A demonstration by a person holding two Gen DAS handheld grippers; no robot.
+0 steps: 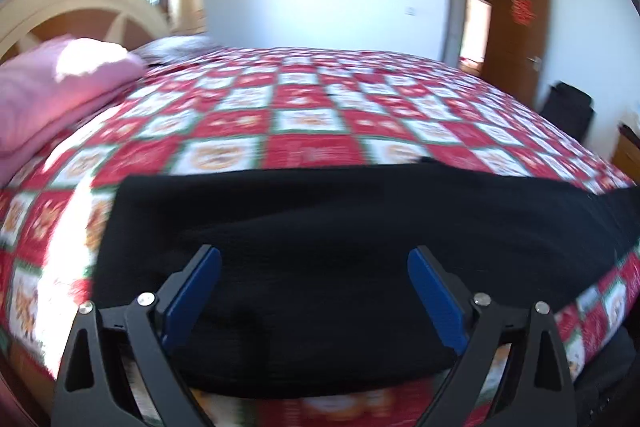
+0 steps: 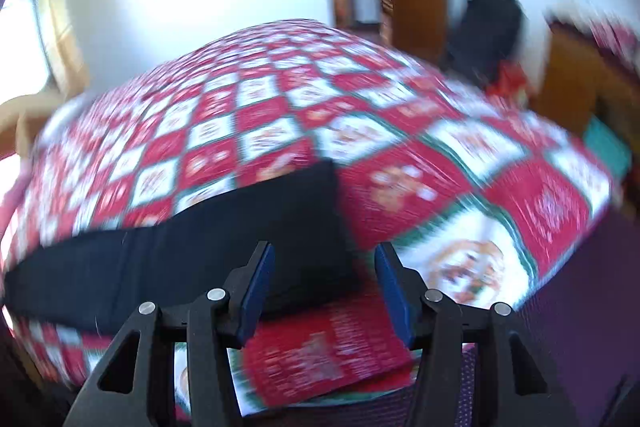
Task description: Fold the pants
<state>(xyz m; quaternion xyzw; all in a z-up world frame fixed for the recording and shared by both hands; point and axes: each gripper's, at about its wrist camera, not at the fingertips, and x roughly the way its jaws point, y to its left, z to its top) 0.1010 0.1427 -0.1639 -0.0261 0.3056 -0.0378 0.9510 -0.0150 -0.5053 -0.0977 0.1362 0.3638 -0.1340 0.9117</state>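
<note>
Folding black pants: long band laid, further folds pending

Item: pants (image 1: 320, 267), black, lying flat as one long narrow band along the near edge of the checked bedspread (image 1: 304, 115); legs apparently already laid together, shortening folds judged still outstanding.
Left gripper (image 1: 314, 291): jaws wide, empty, above one end.
Right gripper (image 2: 324, 287): jaws part-open, nothing held, at the squared end.
Clearance: broad bare quilt beyond; pink bedding (image 1: 60, 87) far left; bed edge immediately below.
</note>
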